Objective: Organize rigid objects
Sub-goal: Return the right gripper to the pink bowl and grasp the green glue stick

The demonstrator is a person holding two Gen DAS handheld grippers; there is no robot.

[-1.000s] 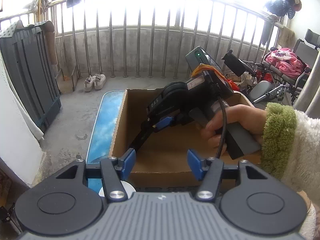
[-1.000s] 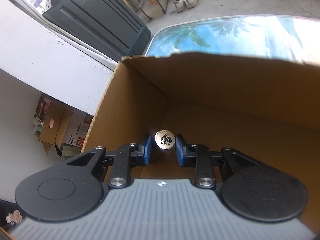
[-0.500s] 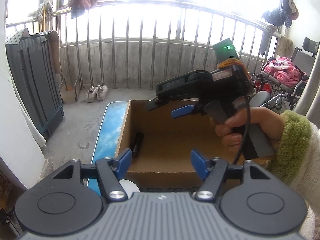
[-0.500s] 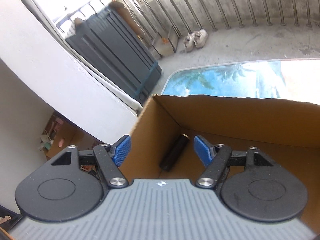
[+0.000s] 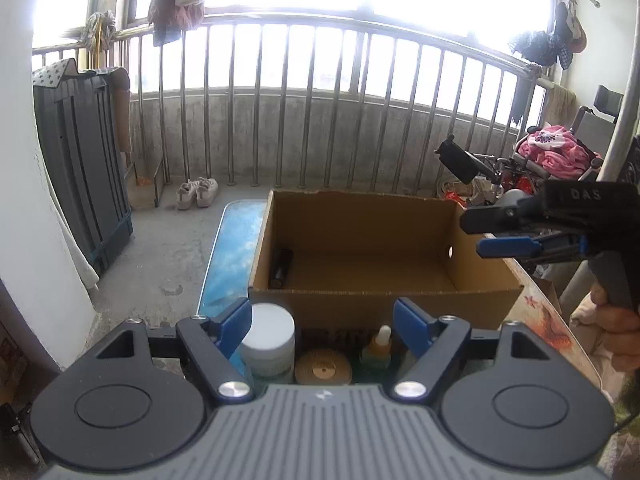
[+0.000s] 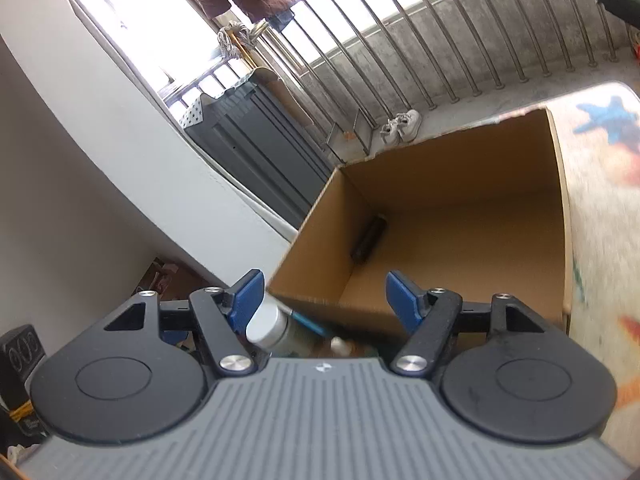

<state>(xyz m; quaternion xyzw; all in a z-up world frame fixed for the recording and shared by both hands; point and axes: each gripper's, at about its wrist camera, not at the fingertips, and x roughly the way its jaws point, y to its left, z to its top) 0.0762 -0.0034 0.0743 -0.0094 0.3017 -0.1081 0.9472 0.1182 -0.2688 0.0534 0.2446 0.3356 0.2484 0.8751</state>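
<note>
An open cardboard box (image 5: 384, 300) (image 6: 460, 184) stands on the table. A dark cylindrical tube (image 5: 281, 267) (image 6: 369, 239) lies inside along its left wall. My left gripper (image 5: 322, 322) is open and empty, just before the box's near wall. Between its fingers stand a white-lidded jar (image 5: 269, 338), a round wooden lid (image 5: 323, 367) and a small dropper bottle (image 5: 378, 350). My right gripper (image 6: 325, 300) is open and empty, lifted back from the box; it shows at the right in the left wrist view (image 5: 508, 248). The jar (image 6: 268, 326) lies under its left finger.
The table has a blue patterned top (image 5: 236, 248). A balcony railing (image 5: 320, 112) runs behind. A dark folded panel (image 5: 80, 168) leans at the left, white shoes (image 5: 198, 192) lie on the floor, and a wheelchair with pink cloth (image 5: 556, 156) stands at the right.
My right gripper opened, left the dark tube lying in the box, then lifted out and drew back to the right. My left gripper pulled back, bringing the jar, lid and bottle into view.
</note>
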